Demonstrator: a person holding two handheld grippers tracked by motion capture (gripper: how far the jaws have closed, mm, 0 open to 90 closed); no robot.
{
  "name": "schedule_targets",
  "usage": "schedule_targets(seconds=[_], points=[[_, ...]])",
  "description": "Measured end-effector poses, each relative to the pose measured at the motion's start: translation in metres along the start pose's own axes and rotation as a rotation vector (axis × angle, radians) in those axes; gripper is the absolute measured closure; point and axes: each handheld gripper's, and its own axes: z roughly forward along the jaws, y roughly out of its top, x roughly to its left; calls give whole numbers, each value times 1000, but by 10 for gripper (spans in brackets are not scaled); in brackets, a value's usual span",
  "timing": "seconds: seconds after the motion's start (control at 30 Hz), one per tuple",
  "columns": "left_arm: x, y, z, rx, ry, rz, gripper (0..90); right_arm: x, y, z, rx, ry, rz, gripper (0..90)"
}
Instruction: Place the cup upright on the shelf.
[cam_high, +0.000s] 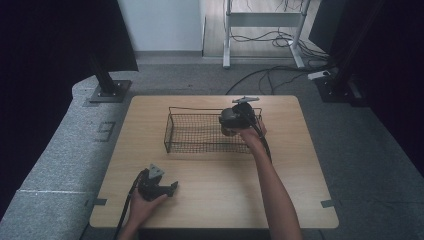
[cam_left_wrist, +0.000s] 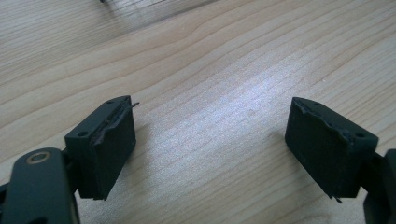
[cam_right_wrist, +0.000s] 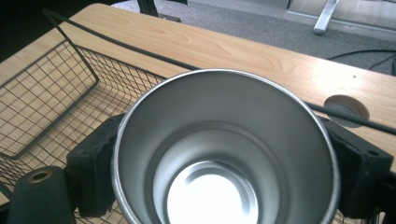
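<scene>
- Left gripper (cam_high: 172, 188) sits near-left on the table (cam_high: 210, 200), jaws spread wide, nothing between them.
- One wire basket (cam_high: 172, 131) mid-table, far side.
- One steel cup (cam_right_wrist: 219, 154), held upright over the basket's right end, right gripper (cam_high: 231, 121) jaws pinching its sides.
- Cup looks light, rigid and probably slick, so squeezing the wall below the rim seems safest.

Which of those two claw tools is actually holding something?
The right gripper, over the wire basket, clamps a metal cup. The left gripper rests open above bare table.
</scene>
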Motion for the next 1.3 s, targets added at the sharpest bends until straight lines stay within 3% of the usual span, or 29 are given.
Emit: schedule_targets(seconds=[0.47,1.3], points=[[0,0,0,-2,0,-1,163,-4,-12,16,42,-18,22,131],[0,0,0,-2,0,-1,162,0,-21,32,85,-41,4,131]])
